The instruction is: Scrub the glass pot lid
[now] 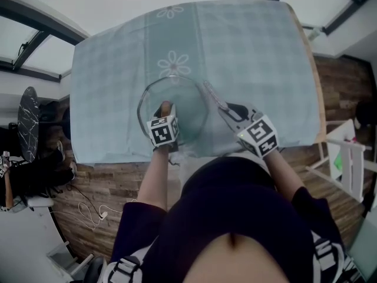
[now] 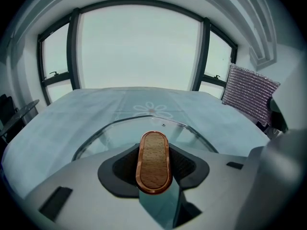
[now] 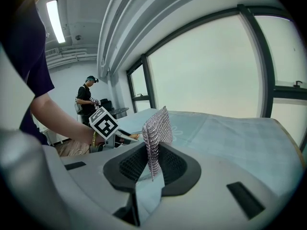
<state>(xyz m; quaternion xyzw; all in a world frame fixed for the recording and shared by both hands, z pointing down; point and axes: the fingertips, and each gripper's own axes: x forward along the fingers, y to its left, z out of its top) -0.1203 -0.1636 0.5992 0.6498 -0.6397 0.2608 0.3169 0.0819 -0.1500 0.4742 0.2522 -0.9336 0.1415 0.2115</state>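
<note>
Left gripper view: left gripper (image 2: 153,170) clamps round glass lid's (image 2: 109,136) oval wooden knob (image 2: 154,158); right gripper (image 3: 152,170) pinches silvery mesh scourer (image 3: 157,127). Probably best: hold lid steady; rub scourer flat.

The glass pot lid (image 1: 185,99) lies on the tablecloth (image 1: 253,46), toward its near edge. Beyond the lid, and to its left and far right, flat tablecloth gives open passage.

The lid's near half is obstructed: the left gripper (image 1: 165,112) reaches over it, clamped on the wooden handle (image 2: 154,161). At the lid's right rim the right gripper (image 1: 228,109) holds a mesh scouring cloth (image 3: 156,133) pinched upright.

The person's torso (image 1: 235,217) closes the approach nearer than the lid. A white chair (image 1: 347,158) stands well right of the lid, off the table.
</note>
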